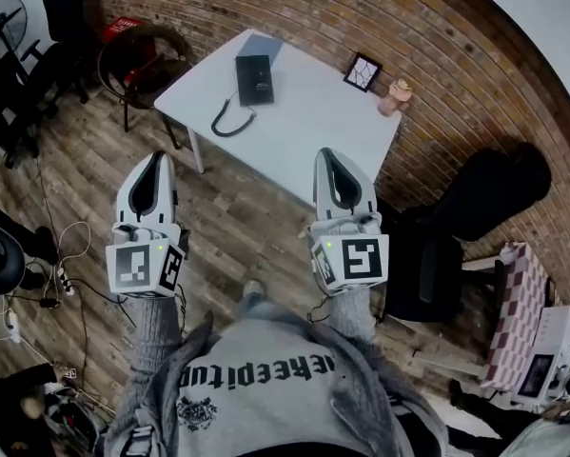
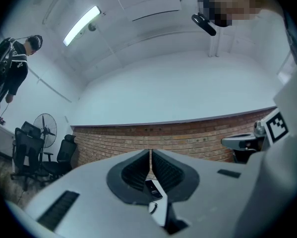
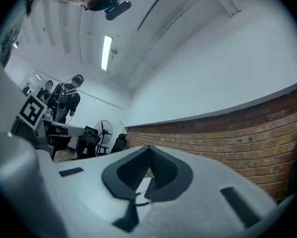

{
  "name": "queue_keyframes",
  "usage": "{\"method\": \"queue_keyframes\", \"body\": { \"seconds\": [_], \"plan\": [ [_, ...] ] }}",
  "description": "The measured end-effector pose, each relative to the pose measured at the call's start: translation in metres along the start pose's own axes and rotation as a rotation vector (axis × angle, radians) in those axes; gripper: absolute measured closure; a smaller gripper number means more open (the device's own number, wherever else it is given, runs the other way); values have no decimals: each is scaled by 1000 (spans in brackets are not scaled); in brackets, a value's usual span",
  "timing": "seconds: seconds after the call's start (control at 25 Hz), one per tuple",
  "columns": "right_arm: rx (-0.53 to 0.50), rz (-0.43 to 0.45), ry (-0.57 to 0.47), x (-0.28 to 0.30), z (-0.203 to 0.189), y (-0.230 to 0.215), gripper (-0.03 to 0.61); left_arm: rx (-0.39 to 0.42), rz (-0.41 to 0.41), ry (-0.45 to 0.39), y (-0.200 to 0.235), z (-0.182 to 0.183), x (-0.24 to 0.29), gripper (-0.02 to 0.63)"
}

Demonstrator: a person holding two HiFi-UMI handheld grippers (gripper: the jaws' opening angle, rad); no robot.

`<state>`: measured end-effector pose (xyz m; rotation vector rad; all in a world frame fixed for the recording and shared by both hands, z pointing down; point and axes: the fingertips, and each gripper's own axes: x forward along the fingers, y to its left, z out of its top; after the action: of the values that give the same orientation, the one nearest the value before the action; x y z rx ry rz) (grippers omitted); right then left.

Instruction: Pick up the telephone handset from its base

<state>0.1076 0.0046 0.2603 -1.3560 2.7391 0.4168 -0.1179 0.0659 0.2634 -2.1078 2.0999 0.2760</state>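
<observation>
Nearest, a person in a grey sweatshirt (image 1: 265,379) holds the left gripper (image 1: 158,157) and right gripper (image 1: 328,153) above worn plank flooring (image 1: 237,222). Each pair of ribbed black jaws is pressed together with nothing between them. Farther off, on a smooth white table (image 1: 313,127), lies the flat black telephone (image 1: 255,79), its handset (image 1: 244,78) seemingly seated on the base (image 1: 264,82), well apart from both tools. A coiled cord (image 1: 229,122) loops toward the near edge. To the right stand a small framed picture (image 1: 363,72) and a pinkish figurine (image 1: 395,96), before a red-brick wall (image 1: 294,8). The risk: the springy cord may drag the base across the slick tabletop, and jaws left closed would only shove the handset.
</observation>
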Motion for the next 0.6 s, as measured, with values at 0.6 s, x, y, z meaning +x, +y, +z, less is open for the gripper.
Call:
{"method": "queue_keyframes", "body": {
  "seconds": [0.6],
  "plan": [
    [47, 50, 0, 65, -39, -54, 575, 15, 45, 45, -13, -24, 81, 598]
  ]
}}
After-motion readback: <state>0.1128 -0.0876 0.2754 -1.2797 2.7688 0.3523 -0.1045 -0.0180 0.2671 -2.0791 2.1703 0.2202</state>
